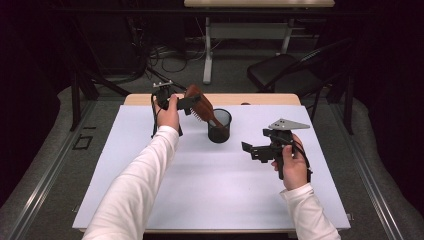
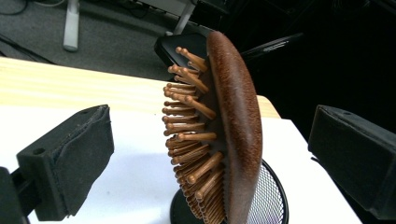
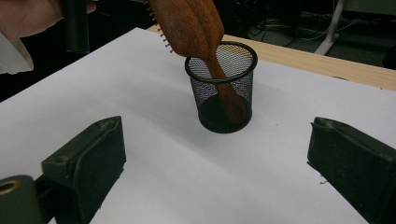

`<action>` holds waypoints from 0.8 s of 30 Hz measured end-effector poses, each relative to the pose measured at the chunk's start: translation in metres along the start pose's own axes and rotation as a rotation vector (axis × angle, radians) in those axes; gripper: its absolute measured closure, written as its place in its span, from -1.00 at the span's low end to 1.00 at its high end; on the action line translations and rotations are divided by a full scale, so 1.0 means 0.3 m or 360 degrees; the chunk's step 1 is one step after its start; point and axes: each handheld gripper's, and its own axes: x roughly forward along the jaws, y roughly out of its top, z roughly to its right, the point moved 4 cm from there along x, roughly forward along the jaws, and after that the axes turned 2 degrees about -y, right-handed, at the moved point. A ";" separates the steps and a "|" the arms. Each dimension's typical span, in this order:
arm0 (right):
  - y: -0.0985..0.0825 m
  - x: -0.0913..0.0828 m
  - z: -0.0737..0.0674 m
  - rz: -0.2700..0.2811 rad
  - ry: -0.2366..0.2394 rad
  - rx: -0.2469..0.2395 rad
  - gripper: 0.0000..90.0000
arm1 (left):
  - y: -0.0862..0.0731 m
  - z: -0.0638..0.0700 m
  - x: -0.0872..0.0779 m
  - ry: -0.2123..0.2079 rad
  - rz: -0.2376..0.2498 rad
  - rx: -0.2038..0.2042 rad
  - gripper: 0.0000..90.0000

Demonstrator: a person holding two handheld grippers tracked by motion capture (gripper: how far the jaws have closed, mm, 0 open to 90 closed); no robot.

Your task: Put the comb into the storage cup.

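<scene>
Left tool [image 1: 192, 102]: you hold it at the far left of the table, pointing right toward the hairbrush; its jaws stand wide apart, one on each side of the brush head, and the left gripper view shows clear space between each pad and the wood, so nothing is gripped.
Left arm: your white sleeve [image 1: 137, 185] stretches from the near edge diagonally to the far side, the hand [image 1: 169, 114] wrapped round the tool's handle.
Right tool [image 1: 248, 149]: you hold it at the near right, raised off the table and pointing left toward the cup; its jaws are spread wide with only bare table between them.
Right arm: your right hand [image 1: 292, 165] grips the handle upright, forearm short and close to the near edge.
Hairbrush [image 2: 233, 126]: wooden, standing handle-down in the cup, head leaning up and to the left out of it, bristles [image 2: 191, 135] facing the left pad.
Cup [image 3: 225, 88]: black mesh, upright on the white table [image 1: 200, 185], just right of the left tool and well apart from the right one.
Hidden or cut off: the mesh veils the handle's lower end; the right gripper view cuts off the top of the brush head; the left gripper view cuts off the lower part of the cup.
</scene>
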 end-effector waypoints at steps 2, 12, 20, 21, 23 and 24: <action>0.000 0.000 0.000 0.0000 -0.0001 0.0001 -0.92 | 0.002 0.004 -0.006 -0.0011 -0.0003 0.0045 -0.99; -0.001 0.001 -0.001 -0.0001 -0.0001 -0.0001 -0.92 | 0.010 0.029 -0.029 -0.0098 -0.0004 0.0144 -0.99; -0.001 -0.001 0.000 -0.0003 -0.0004 0.0001 -0.92 | 0.009 0.031 -0.047 -0.0104 -0.0058 0.0180 -0.99; -0.001 -0.001 0.000 -0.0002 -0.0004 0.0001 -0.92 | 0.009 0.031 -0.050 -0.0101 -0.0061 0.0189 -0.99; -0.001 -0.001 0.000 -0.0001 -0.0005 0.0000 -0.92 | 0.010 0.033 -0.055 -0.0108 -0.0070 0.0207 -0.99; -0.001 -0.001 0.000 -0.0002 -0.0005 0.0001 -0.92 | 0.010 0.034 -0.058 -0.0110 -0.0074 0.0219 -0.99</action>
